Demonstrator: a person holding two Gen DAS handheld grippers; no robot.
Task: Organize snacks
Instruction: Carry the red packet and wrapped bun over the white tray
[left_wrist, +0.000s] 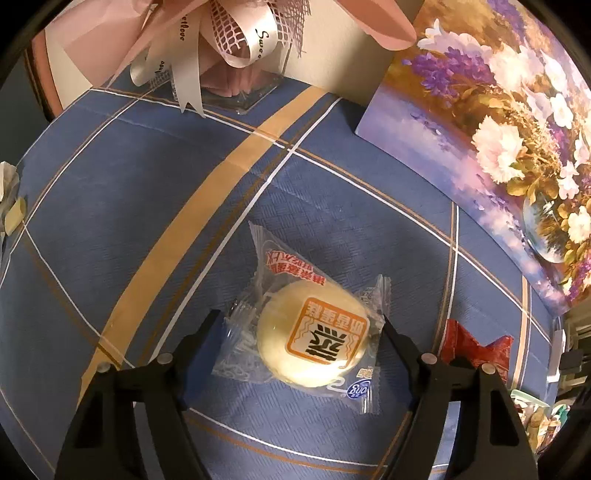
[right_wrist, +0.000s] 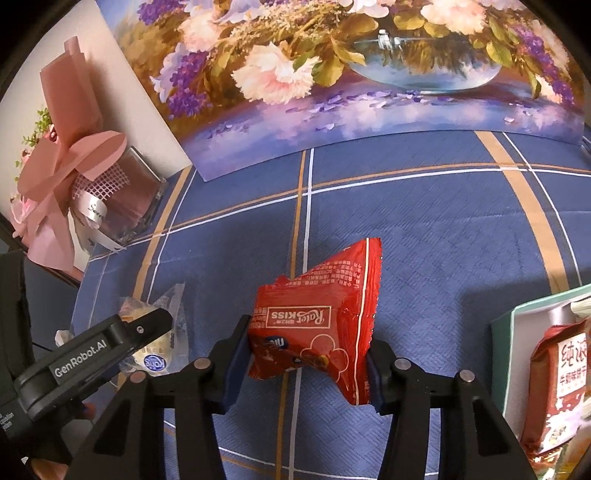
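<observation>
A round cream cake in a clear wrapper (left_wrist: 314, 339) lies on the blue checked tablecloth (left_wrist: 147, 206). My left gripper (left_wrist: 299, 321) straddles it, open, with its fingertips just at the wrapper's crinkled edges. From the right wrist view one left finger (right_wrist: 144, 326) shows over the same cake (right_wrist: 159, 354). My right gripper (right_wrist: 310, 343) is shut on a red snack packet (right_wrist: 317, 321), whose far end sticks up at a tilt. That red packet (left_wrist: 476, 347) peeks out behind the left gripper's right finger.
A flower painting (right_wrist: 332, 74) leans along the back of the table. A pink bouquet in a glass vase (right_wrist: 122, 192) stands at the back left. At the right a teal-edged box (right_wrist: 506, 332) holds an orange-red snack packet (right_wrist: 557, 384).
</observation>
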